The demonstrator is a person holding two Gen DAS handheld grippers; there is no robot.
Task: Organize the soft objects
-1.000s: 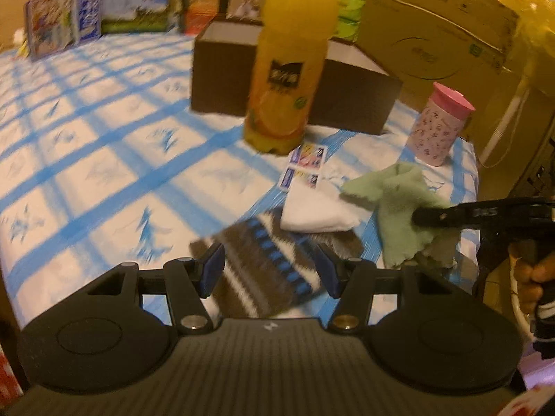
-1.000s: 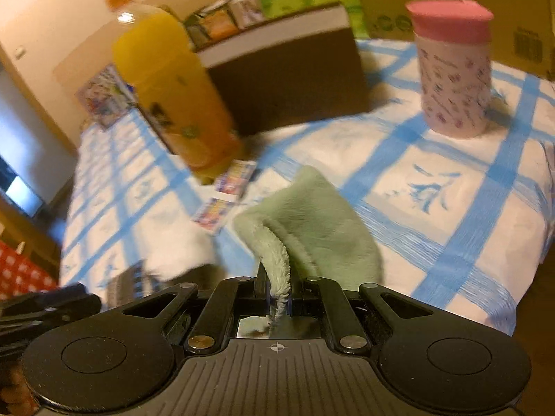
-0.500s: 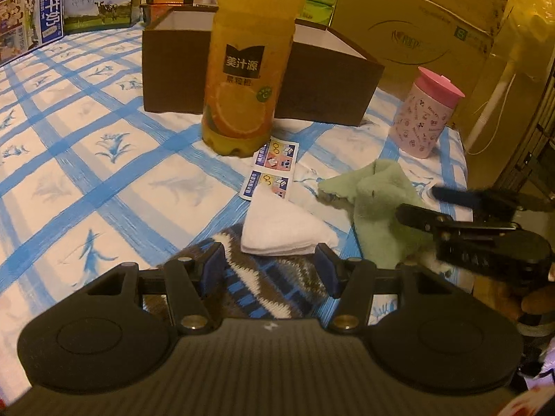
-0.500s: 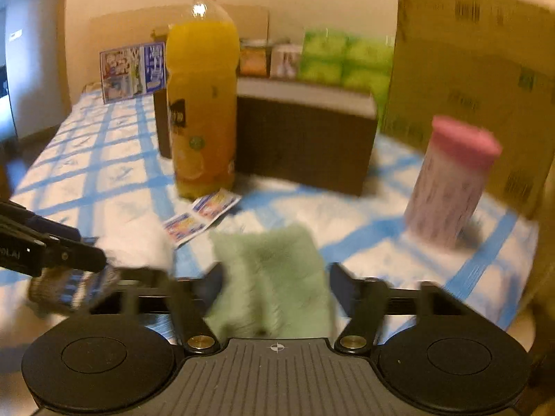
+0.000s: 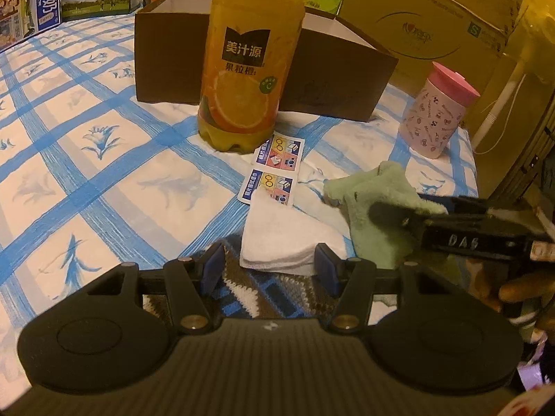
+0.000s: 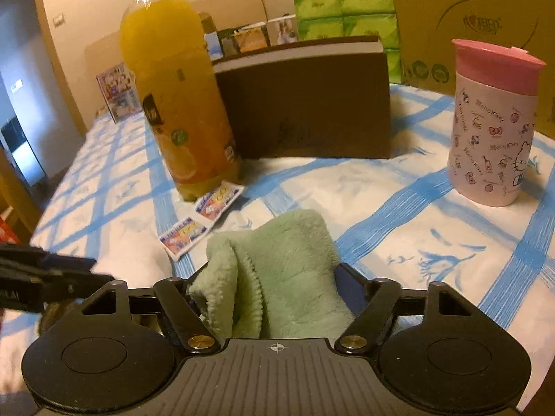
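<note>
A fluffy green cloth (image 6: pixel 291 260) lies bunched on the blue-checked bedspread (image 5: pixel 104 180). My right gripper (image 6: pixel 270 277) straddles the cloth and its jaws are closing; the pads are not clamped on it. In the left wrist view the right gripper (image 5: pixel 399 204) reaches in from the right over the green cloth (image 5: pixel 374 242), with a hand behind it. My left gripper (image 5: pixel 269 270) stands open low over a brown, blue and white striped knit piece (image 5: pixel 263 294). The near edge of a folded white cloth (image 5: pixel 277 232) lies between its tips. Its fingers (image 6: pixel 52 277) show at the left edge of the right wrist view.
An orange juice bottle (image 5: pixel 246 69) stands just behind the cloths, with two printed sachets (image 5: pixel 274 170) at its foot. An open brown box (image 5: pixel 166 62) sits further back. A pink-lidded cup (image 5: pixel 437 118) stands right, near the bed's edge. Cardboard cartons (image 5: pixel 426 17) line the back.
The right gripper, shut on a ridge of the green cloth a second ago, let go, rolled level and sank around the cloth. The left gripper moved forward and down towards the white cloth.
</note>
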